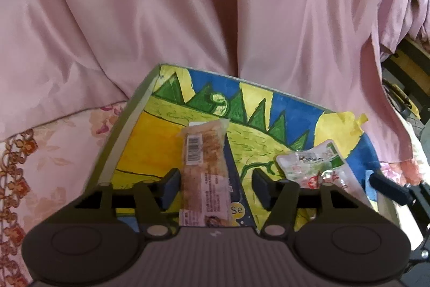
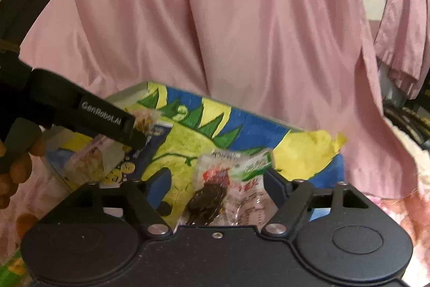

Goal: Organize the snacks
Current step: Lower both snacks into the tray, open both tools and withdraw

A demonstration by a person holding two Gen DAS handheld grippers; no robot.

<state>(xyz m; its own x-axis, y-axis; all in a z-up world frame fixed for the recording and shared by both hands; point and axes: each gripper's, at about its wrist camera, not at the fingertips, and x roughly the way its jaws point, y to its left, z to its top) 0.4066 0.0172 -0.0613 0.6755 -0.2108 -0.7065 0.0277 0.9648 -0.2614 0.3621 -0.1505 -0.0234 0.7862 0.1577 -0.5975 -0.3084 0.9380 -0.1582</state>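
Lying flat on painted board point(image 1: 139, 149): crinkly bar wrapper point(image 1: 205, 171), glossy pouch point(image 2: 236, 187); both jaws spread.

Two snack packets are counted: one long bar point(image 1: 205, 166), lying at 12 o'clock from the left gripper point(image 1: 216, 183), and one flat pouch point(image 2: 236, 184), lying at 12 o'clock from the right gripper point(image 2: 217, 187). One painted board point(image 1: 150, 141) is recorded beneath both. Two grippers are counted, each with two fingers. One pink curtain point(image 1: 161, 4) is noted at 12 o'clock beyond the board. One hand point(image 2: 13, 166) is seen at 9 o'clock in the right wrist view.
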